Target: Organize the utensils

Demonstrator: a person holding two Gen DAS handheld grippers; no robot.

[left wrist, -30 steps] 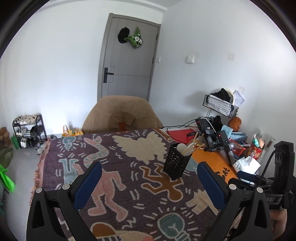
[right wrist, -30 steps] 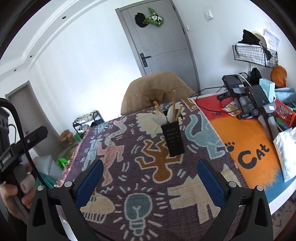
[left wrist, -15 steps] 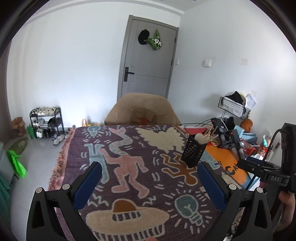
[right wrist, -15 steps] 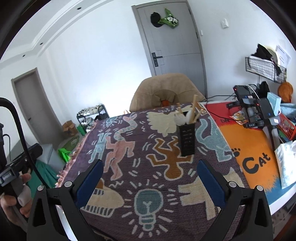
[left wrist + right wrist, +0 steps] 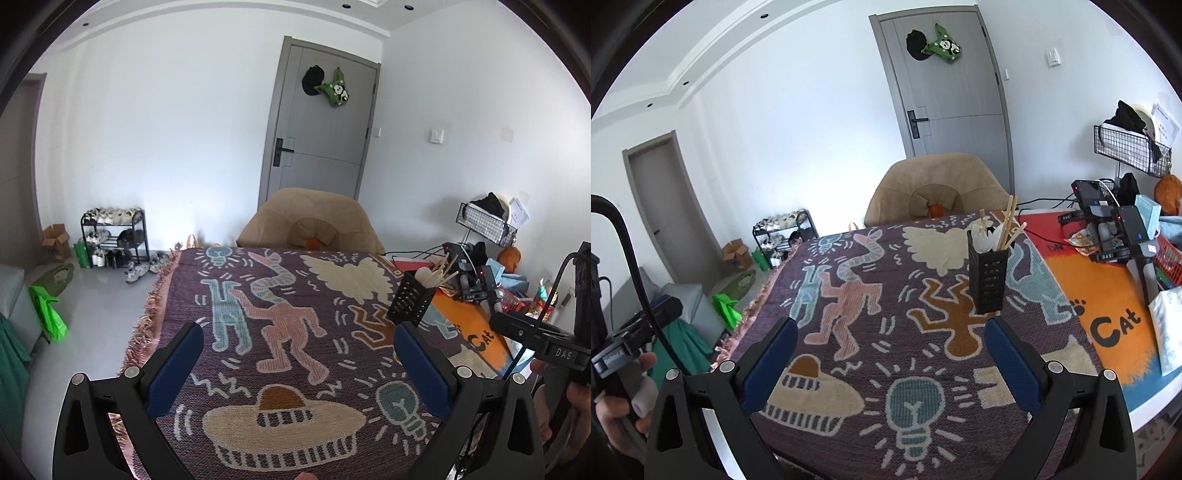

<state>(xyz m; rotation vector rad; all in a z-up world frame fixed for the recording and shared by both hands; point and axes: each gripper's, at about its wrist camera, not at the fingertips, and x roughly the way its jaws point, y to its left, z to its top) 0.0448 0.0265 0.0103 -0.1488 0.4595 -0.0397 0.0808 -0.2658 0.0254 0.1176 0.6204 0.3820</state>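
Two hand-held grippers are hovering over a tabletop (image 5: 964, 439) draped in a patterned woven blanket (image 5: 849, 295), both with blue-padded fingers spread wide and gripping nothing. Seen from the right hand-held gripper (image 5: 890, 341), a black perforated utensil holder (image 5: 988, 280) is standing upright on the blanket at 1 o'clock, just beyond the right finger, with wooden chopsticks (image 5: 1007, 223) and pale spoons (image 5: 983, 232) sticking out of its top. From the left hand-held gripper (image 5: 298, 347), the same holder (image 5: 412, 299) is sitting at 2 o'clock. A tan chair (image 5: 936, 194) is facing the far edge at 12 o'clock, while an orange mat (image 5: 1108, 314) is lying at 3 o'clock
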